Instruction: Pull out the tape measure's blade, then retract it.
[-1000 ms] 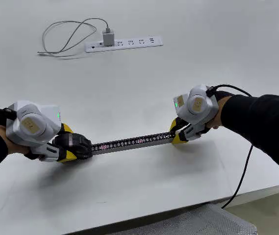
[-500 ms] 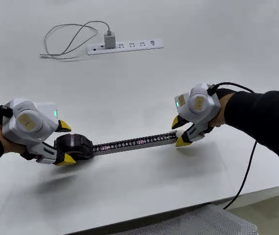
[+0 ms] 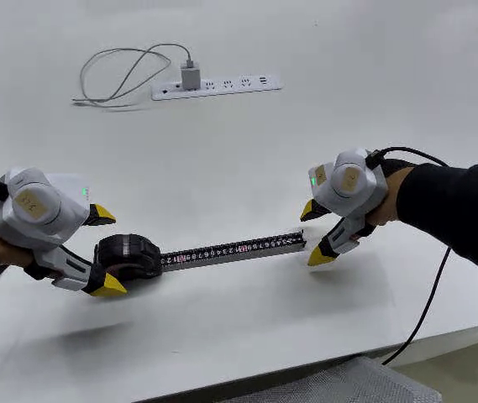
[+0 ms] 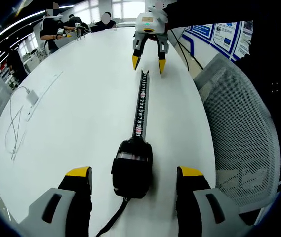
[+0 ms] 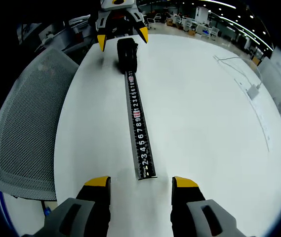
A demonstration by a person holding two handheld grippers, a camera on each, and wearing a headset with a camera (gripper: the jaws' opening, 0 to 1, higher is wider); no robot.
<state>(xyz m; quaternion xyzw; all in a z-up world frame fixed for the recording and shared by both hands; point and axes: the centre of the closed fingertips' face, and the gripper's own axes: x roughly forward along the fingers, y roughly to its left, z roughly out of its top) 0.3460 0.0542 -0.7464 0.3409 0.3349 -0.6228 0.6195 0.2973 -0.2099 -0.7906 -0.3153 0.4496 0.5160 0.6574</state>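
Two grippers sit on a white table [image 3: 247, 151], and both are wide open with nothing in their grasp. In the head view the left gripper [image 3: 107, 250] is at 8 o'clock. Its yellow-tipped jaws stand on either side of the black tape measure [image 3: 128, 254] without touching it. The tape measure rests on the table with its blade [image 3: 234, 249] pulled out flat toward 3 o'clock. The right gripper [image 3: 312, 234] is at 3 o'clock, its jaws spread just past the blade's free end and clear of it.

In the left gripper view the blade runs from the tape measure straight up to 12 o'clock, where the other gripper faces it. In the right gripper view the blade's end lies just ahead of the gap between the jaws, numbers facing up.

A white power strip [image 3: 213, 84] with a plugged-in charger [image 3: 190, 75] and a looped cable [image 3: 117, 71] lies well apart at 11 o'clock in the head view. A mesh chair [image 4: 239, 128] stands beside the table at 3 o'clock in the left gripper view.
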